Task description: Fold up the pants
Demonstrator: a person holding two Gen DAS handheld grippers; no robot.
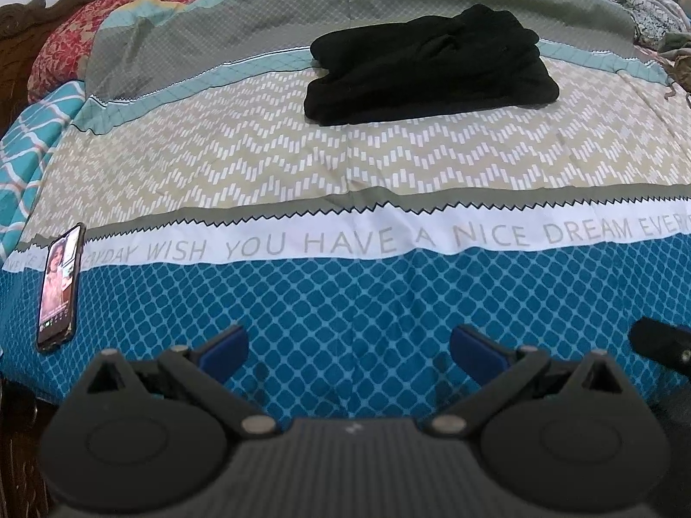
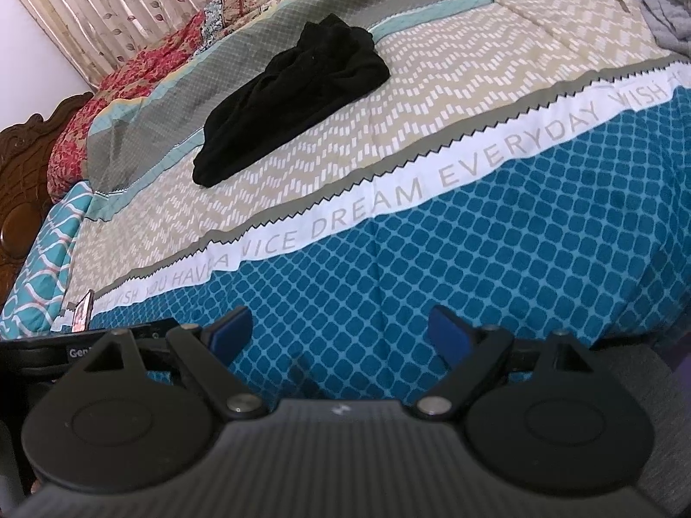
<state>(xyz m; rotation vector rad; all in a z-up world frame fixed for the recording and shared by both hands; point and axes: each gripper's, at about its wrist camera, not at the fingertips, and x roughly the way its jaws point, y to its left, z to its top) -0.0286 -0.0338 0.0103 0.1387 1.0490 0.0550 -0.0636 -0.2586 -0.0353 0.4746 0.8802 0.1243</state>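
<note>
Black pants (image 1: 427,69) lie folded into a compact bundle on the patterned bedspread (image 1: 302,159), far ahead of both grippers. They also show in the right wrist view (image 2: 289,103), up and to the left. My left gripper (image 1: 347,349) is open and empty over the blue part of the spread near the bed's front edge. My right gripper (image 2: 339,334) is open and empty too, over the same blue band. Part of the right gripper (image 1: 660,341) shows at the right edge of the left wrist view.
A phone (image 1: 60,285) with a lit screen lies on the spread at the front left; it also shows in the right wrist view (image 2: 83,313). Red floral pillows (image 1: 64,43) and a carved wooden headboard (image 2: 21,172) are at the left. Grey clothes (image 2: 669,17) lie at the far right.
</note>
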